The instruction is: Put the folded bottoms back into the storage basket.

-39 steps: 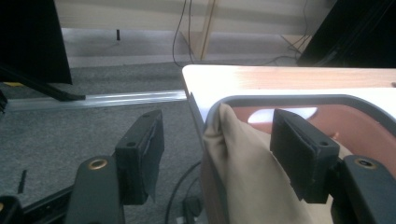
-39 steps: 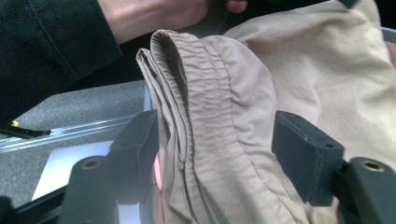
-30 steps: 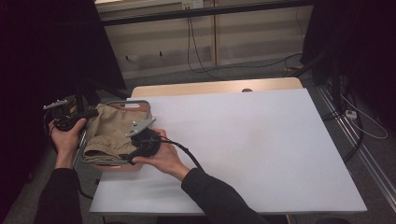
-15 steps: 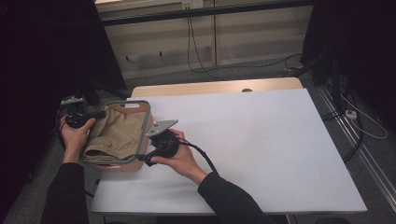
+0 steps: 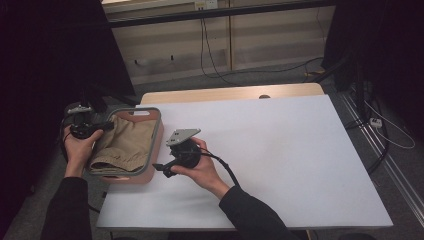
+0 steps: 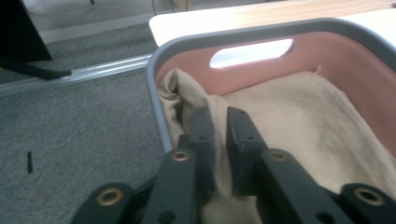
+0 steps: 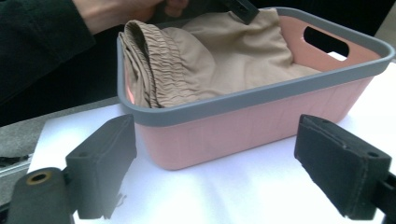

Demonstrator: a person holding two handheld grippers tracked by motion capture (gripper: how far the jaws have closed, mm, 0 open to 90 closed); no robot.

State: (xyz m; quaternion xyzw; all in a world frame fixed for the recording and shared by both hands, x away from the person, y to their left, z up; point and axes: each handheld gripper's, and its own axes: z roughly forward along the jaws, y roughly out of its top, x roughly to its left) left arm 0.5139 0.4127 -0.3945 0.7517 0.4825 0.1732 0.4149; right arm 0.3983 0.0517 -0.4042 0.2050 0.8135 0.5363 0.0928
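Observation:
A pink basket (image 5: 157,134) with a grey rim sits at the table's left edge and holds a folded beige garment (image 5: 125,146). My left gripper (image 5: 108,125) reaches over the basket's left rim. In the left gripper view my left gripper (image 6: 219,128) is shut on a fold of the beige garment (image 6: 299,116) inside the basket (image 6: 233,35). My right gripper (image 5: 160,167) is held just right of the basket, above the table. In the right gripper view my right gripper (image 7: 229,172) is wide open with nothing in it, facing the basket's pink wall (image 7: 243,130). The garment (image 7: 219,51) has an elastic waistband.
The white table (image 5: 280,150) stretches to the right of the basket. A wooden strip (image 5: 230,93) runs along its far edge. Cables (image 5: 215,60) lie on the floor beyond. The left side drops to grey carpet (image 6: 84,121) with a metal rail.
My right gripper has drawn back from the garment, out over the basket's right rim to the table. My left gripper has shifted right, onto the garment's left edge.

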